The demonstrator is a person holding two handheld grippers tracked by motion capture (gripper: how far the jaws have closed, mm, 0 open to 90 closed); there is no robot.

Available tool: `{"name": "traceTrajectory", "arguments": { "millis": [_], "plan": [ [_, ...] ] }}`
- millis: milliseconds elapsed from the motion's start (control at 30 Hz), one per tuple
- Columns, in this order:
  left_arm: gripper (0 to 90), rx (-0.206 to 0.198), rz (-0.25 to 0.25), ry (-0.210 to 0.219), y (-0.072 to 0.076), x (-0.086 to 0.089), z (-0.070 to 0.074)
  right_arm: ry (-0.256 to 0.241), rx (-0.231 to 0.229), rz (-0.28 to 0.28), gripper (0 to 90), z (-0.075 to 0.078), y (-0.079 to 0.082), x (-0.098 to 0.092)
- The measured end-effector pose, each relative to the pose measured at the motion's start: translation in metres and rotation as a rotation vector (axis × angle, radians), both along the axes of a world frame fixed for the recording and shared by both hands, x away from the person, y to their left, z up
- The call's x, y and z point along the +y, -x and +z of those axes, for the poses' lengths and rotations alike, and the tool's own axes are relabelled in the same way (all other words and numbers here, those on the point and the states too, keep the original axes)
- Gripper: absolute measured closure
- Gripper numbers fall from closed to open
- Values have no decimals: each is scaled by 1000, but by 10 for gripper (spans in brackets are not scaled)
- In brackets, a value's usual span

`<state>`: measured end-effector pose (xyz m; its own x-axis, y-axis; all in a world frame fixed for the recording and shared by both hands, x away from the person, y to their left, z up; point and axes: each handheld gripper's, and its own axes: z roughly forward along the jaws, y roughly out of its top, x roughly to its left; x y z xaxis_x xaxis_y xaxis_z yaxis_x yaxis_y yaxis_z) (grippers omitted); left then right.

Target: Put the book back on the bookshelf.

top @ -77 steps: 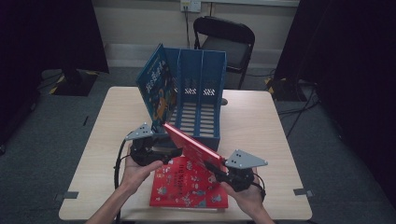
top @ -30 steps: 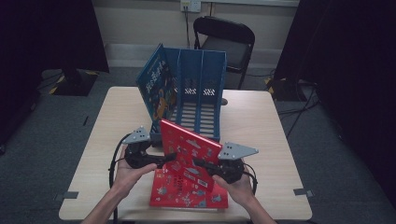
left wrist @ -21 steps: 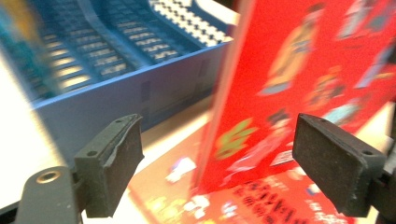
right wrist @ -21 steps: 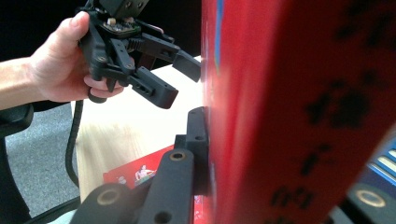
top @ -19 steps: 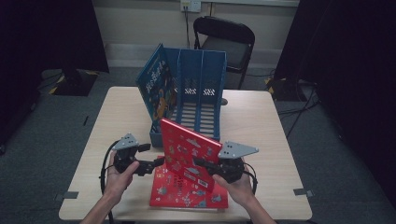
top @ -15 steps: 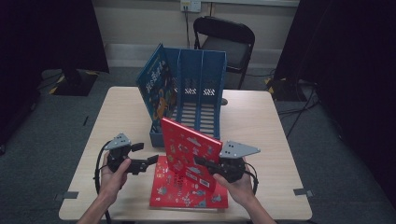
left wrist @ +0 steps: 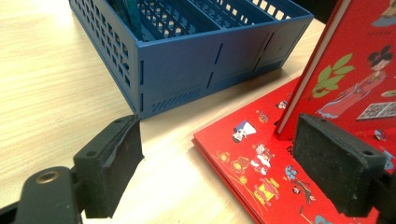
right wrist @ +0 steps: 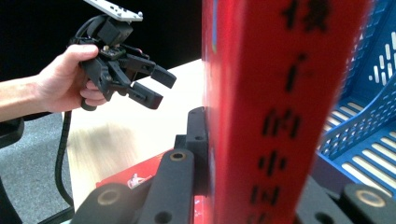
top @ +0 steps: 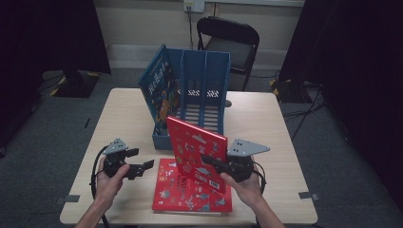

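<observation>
blurred chinese characters on the red book's spine (right wrist: pixel 275 112)

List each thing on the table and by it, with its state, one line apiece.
Upright red book: tilted, its lower edge on the flat book, clamped by the right gripper.
Flat red book: lying cover-up on the table.
Blue file rack: one blue book in its left slot.
Left gripper: open, holding nothing.
Chair: unoccupied.

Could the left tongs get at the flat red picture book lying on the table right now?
Probably yes. The left tongs are open, just beside the flat red picture book, whose near-left part lies bare; the upright red book stands further right.
</observation>
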<state>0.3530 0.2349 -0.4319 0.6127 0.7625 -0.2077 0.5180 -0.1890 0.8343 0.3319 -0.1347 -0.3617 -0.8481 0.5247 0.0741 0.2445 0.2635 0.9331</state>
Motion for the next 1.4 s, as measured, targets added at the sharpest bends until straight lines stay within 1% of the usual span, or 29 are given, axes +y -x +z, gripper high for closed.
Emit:
{"name": "traceTrajectory", "arguments": {
  "millis": [67,133,200,267,333,400,467,500,533,600,667,733,867,967,1067,1200,1300,1400],
  "plan": [
    [157,0,-4,3,1,-1,0,5,-4,2,805,5,-1,1],
    [157,-3,3,-3,2,-1,1,1,-13,-2,806,10,-1,1],
    [157,1,6,2,1,0,0,-11,-21,-12,805,15,-3,0],
    [157,3,7,-1,1,0,0,-18,-30,-19,805,22,-5,-2],
    [160,16,4,2,0,-1,-2,-27,-32,-25,805,26,-7,-3],
    [161,17,2,-7,0,-1,-3,-30,-41,-32,806,32,-9,-4],
    [161,19,8,15,0,-1,-3,-34,-48,-42,805,37,-11,-5],
    [160,21,10,17,0,-1,-3,-39,-53,-44,805,39,-12,-6],
    [160,19,14,10,0,0,-2,-47,-60,-45,805,40,-13,-8],
    [160,18,14,11,0,0,-3,-53,-72,-48,806,44,-15,-10],
    [160,16,15,0,0,0,-3,-56,-74,-65,806,47,-17,-11],
    [160,19,10,-1,0,-2,-4,-57,-78,-85,805,49,-22,-12],
    [160,19,4,-10,-1,-3,-4,-72,-58,-135,805,51,-35,-12],
    [160,20,5,-5,-1,-3,-4,-69,-48,-172,805,53,-42,-8],
    [160,19,5,-13,-1,-4,-4,-60,-55,-191,805,56,-49,-2],
    [160,18,6,-11,-1,-4,-4,-58,-55,-223,805,57,-61,5],
    [160,20,6,-11,-2,-3,-5,-60,-49,-236,805,58,-69,11],
    [160,18,6,-13,-2,-3,-5,-47,-58,-260,805,59,-76,16]
  ]
}}
